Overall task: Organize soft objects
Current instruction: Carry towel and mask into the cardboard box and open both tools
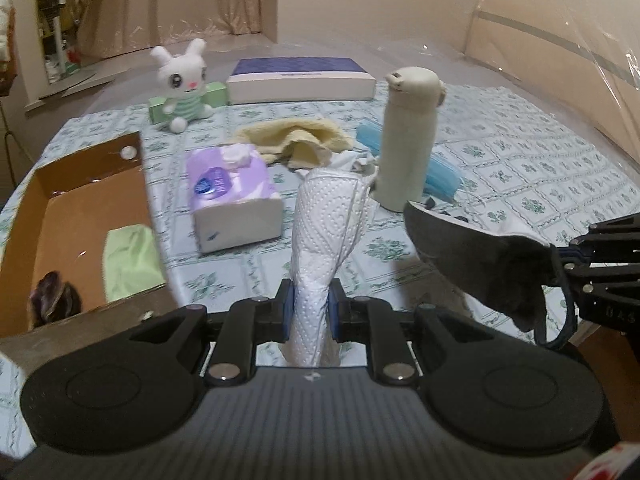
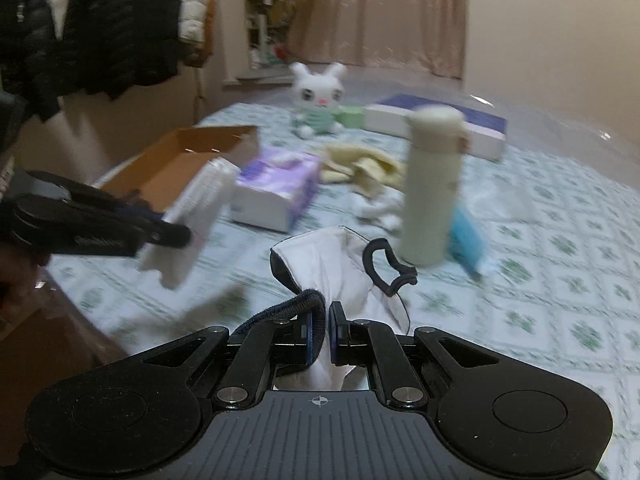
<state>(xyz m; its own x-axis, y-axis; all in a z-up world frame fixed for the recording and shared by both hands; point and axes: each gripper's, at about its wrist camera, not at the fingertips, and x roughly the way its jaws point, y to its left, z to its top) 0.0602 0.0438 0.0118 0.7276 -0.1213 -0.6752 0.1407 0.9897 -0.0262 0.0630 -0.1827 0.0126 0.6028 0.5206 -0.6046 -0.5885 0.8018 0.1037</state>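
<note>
My left gripper (image 1: 311, 307) is shut on a folded white paper towel (image 1: 328, 224) and holds it above the table; it also shows in the right wrist view (image 2: 192, 220). My right gripper (image 2: 323, 330) is shut on a dark face mask with a white lining (image 2: 332, 264), seen at the right of the left wrist view (image 1: 480, 256). An open cardboard box (image 1: 80, 216) at the left holds a green cloth (image 1: 128, 260) and a dark furry item (image 1: 52, 298). A yellow towel (image 1: 296, 138), a white bunny plush (image 1: 182, 84) and blue masks (image 1: 440, 174) lie on the table.
A purple tissue box (image 1: 232, 196) sits beside the cardboard box. A tall cream flask (image 1: 408, 136) stands upright mid-table. A flat white and purple box (image 1: 300, 80) and a green box (image 1: 216, 94) lie at the back. The floral tablecloth (image 1: 520, 160) covers the table.
</note>
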